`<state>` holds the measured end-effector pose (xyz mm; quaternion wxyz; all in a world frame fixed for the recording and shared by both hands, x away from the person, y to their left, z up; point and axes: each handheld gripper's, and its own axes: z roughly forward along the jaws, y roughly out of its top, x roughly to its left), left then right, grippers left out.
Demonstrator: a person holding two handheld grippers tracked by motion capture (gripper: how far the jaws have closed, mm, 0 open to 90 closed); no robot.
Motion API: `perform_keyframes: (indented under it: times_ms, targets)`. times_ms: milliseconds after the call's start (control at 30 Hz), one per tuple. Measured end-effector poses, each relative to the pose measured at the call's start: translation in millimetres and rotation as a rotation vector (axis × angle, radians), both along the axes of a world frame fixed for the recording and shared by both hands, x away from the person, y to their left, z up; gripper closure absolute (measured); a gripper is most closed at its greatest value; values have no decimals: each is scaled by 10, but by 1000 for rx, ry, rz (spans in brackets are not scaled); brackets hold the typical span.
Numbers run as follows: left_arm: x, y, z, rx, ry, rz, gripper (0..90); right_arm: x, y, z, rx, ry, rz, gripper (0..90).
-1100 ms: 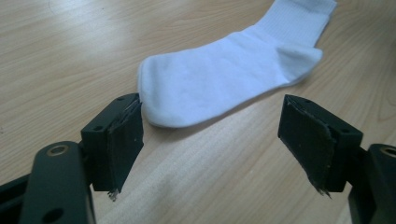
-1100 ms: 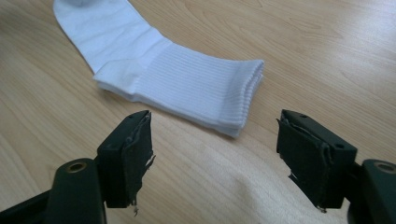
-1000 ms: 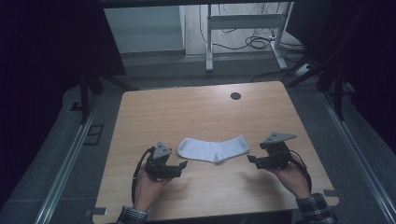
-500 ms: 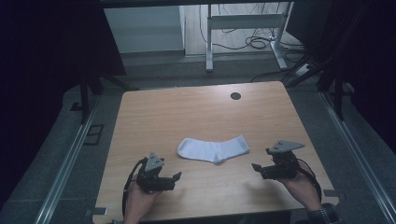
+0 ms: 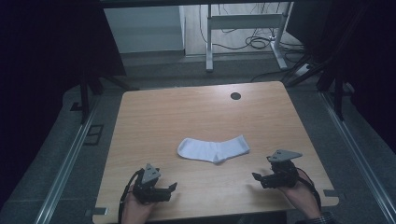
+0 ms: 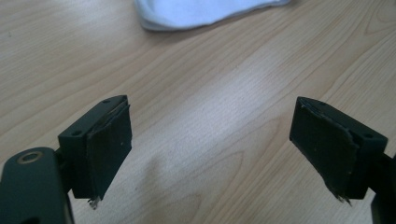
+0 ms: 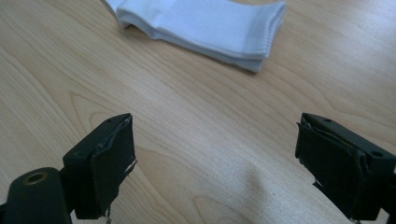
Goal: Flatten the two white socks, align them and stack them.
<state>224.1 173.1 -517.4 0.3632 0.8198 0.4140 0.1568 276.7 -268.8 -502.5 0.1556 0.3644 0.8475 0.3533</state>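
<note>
One white sock (image 5: 214, 149) lies flat, long axis crosswise, toe leftward

Looking along my right gripper (image 7: 212, 163), I see both black jaws standing wide apart with only bare wood between them; they have just been opening. The pad (image 7: 112, 163) on the near-left jaw shows frayed edges, as does the one opposite. Beyond the jaws, well apart from them, a white sock (image 7: 205, 28) lies flat on the wooden table (image 7: 210, 140), its ribbed cuff end toward the upper right, layers stacked evenly.
</note>
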Motion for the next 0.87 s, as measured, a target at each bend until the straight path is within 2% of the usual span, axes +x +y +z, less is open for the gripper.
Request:
perform_keyframes:
  times_ms: [233, 267, 467, 500, 533, 567, 700, 867]
  targets:
    - [-7, -26, -81, 23, 18, -8, 120, -13, 0, -96, -14, 0, 3, 107]
    - [-9, -32, -90, 26, 20, -10, 119, -15, -2, -139, -30, 1, 6, 106]
    - [-1, -61, -169, 38, 38, -24, 114, -7, 2, -251, -48, 14, 17, 105]
    - [4, -75, -197, 63, 40, -29, 114, -6, 4, -268, -50, 18, 18, 105]
    - [4, -75, -197, 63, 40, -29, 114, -6, 4, -268, -50, 18, 18, 105]
    - [9, -87, -220, 81, 42, -35, 114, -4, 19, -332, -53, 40, 24, 80]
    - [17, -82, -255, 52, 51, -41, 112, 4, 8, -348, -32, 48, 25, 72]
    - [8, -78, -266, 44, 42, -38, 112, -5, -5, -367, -15, 33, 24, 69]
